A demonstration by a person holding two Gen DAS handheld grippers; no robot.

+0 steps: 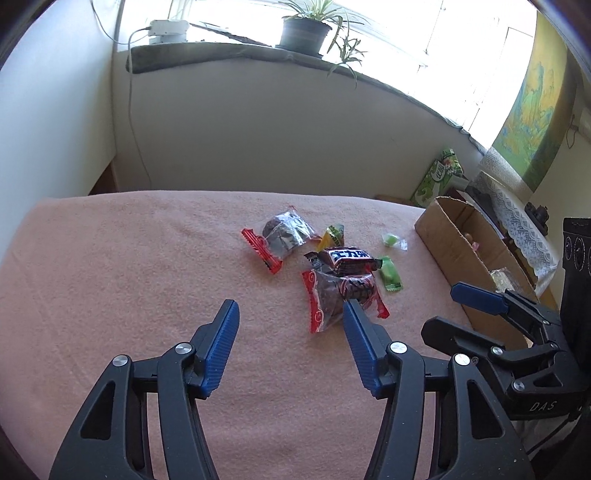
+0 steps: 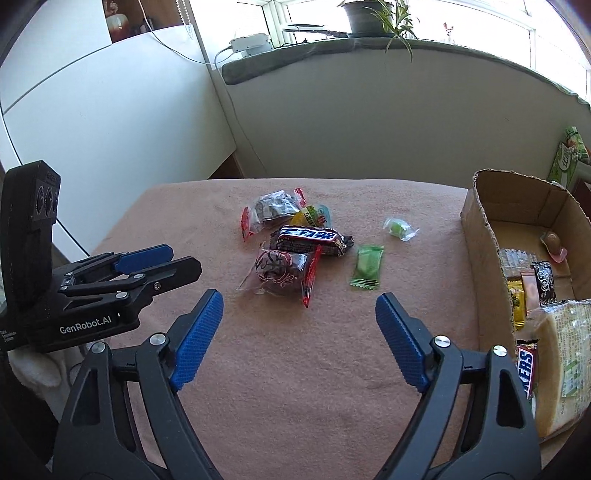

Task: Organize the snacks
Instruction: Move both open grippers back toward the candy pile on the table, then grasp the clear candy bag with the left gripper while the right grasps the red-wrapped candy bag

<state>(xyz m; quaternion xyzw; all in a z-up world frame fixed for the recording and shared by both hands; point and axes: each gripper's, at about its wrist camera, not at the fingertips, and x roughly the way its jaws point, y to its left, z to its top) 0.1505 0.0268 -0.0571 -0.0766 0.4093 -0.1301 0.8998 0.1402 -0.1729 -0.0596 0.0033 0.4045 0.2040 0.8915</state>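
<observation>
Several snacks lie in a loose pile on the pink cloth: a Snickers bar [image 2: 310,240] [image 1: 347,260], a near red-edged clear packet [image 2: 282,273] [image 1: 340,295], a far red-edged packet [image 2: 271,210] [image 1: 280,238], a yellow-green packet [image 2: 314,216], a green sachet [image 2: 366,266] [image 1: 390,274] and a small green candy [image 2: 398,228] [image 1: 392,240]. My left gripper [image 1: 290,308] is open and empty, just short of the near packet. My right gripper [image 2: 299,301] is open and empty, close before the pile. A cardboard box [image 2: 484,236] [image 1: 443,243] at the right holds several snacks.
The pink cloth [image 2: 277,369] covers the table. A wall and windowsill with a potted plant [image 1: 304,33] stand behind it. A green tissue pack [image 1: 437,177] sits beyond the box. Each gripper shows in the other's view, the left one [image 2: 177,262] and the right one [image 1: 458,295].
</observation>
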